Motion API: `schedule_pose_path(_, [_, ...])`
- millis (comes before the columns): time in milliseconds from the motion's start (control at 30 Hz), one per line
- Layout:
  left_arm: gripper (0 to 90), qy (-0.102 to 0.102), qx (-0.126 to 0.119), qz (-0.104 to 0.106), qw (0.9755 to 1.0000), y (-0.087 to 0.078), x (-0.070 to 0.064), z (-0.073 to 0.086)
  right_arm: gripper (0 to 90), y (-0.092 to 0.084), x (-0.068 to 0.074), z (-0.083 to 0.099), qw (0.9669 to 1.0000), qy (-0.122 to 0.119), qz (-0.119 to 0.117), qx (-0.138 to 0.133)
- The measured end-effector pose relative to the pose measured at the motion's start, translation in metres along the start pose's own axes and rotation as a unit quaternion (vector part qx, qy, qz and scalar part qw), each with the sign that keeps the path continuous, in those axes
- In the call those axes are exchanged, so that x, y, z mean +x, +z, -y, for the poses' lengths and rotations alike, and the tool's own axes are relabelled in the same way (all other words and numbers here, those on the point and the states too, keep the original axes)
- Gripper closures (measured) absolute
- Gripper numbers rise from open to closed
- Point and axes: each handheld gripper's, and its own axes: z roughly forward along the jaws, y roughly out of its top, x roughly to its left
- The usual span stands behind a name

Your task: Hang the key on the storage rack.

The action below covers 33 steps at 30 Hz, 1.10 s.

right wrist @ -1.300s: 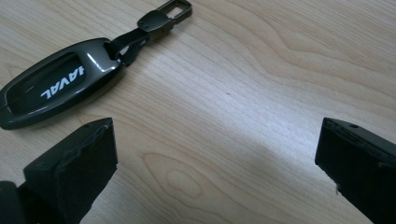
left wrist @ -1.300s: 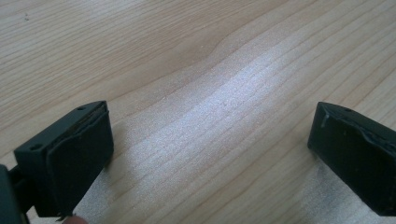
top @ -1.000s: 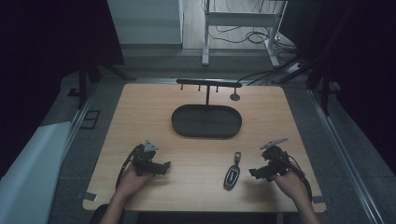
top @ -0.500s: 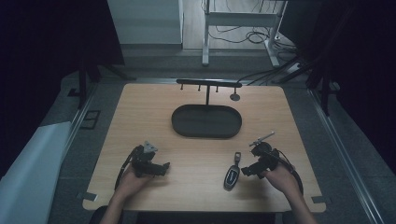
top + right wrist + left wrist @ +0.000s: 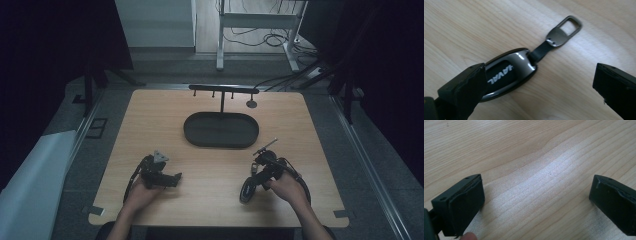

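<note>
**Right gripper lines up on the key fob**

The key fob [image 5: 509, 72] lies flat on the wooden table [image 5: 150, 125], near the front edge on the person's right side, in front of the dark oval tray [image 5: 221, 130] and well apart from it. In the right gripper view its long axis runs on a diagonal, from the glossy body at lower left up to the short strap and the metal loop [image 5: 565, 28] at upper right. In the high view the fob [image 5: 247, 190] sits just beside the right hand, its length pointing roughly toward the tray.

The right gripper [image 5: 541, 87] is on it now: jaws spread wide, nothing held, 1 jaw overlapping the fob's lower end and the other standing off across bare wood. So the fob lies off-centre, hard against one jaw, and its axis is slanted to the gap rather than square across it. My read: a sideways shift and a small twist are needed before closing, or the smooth shell may skid.

The left gripper [image 5: 536, 205] is well apart, jaws also wide and empty over plain wood. The right hand is clearly nearer. Behind the tray stands the hook rack [image 5: 223, 90].
</note>
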Motion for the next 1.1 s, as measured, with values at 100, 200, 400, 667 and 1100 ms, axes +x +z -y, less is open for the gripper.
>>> schedule_pose_path(100, [0.2, -0.002, 0.0, -0.001, 1.0, -0.001, 0.0, 0.001, 0.0, 0.003, 0.007, -0.005, 0.9998, 0.01, 0.003, 0.019])
schedule_pose_path(200, [0.2, -0.001, 0.0, -0.001, 1.0, -0.001, 0.0, 0.001, 0.0, 0.009, 0.013, -0.008, 0.999, 0.017, 0.004, 0.04])
schedule_pose_path(400, [0.2, -0.002, 0.0, -0.001, 1.0, -0.002, 0.0, 0.002, 0.0, 0.023, 0.025, -0.012, 0.9968, 0.009, 0.017, 0.078])
schedule_pose_path(667, [0.1, -0.001, 0.001, -0.001, 1.0, -0.002, 0.0, 0.003, 0.0, 0.022, 0.023, -0.008, 0.9955, 0.005, 0.023, 0.092])
schedule_pose_path(1100, [0.0, 0.0, 0.002, -0.001, 1.0, -0.002, 0.0, 0.003, 3.7, 0.02, 0.023, -0.008, 0.9953, 0.011, 0.025, 0.093])
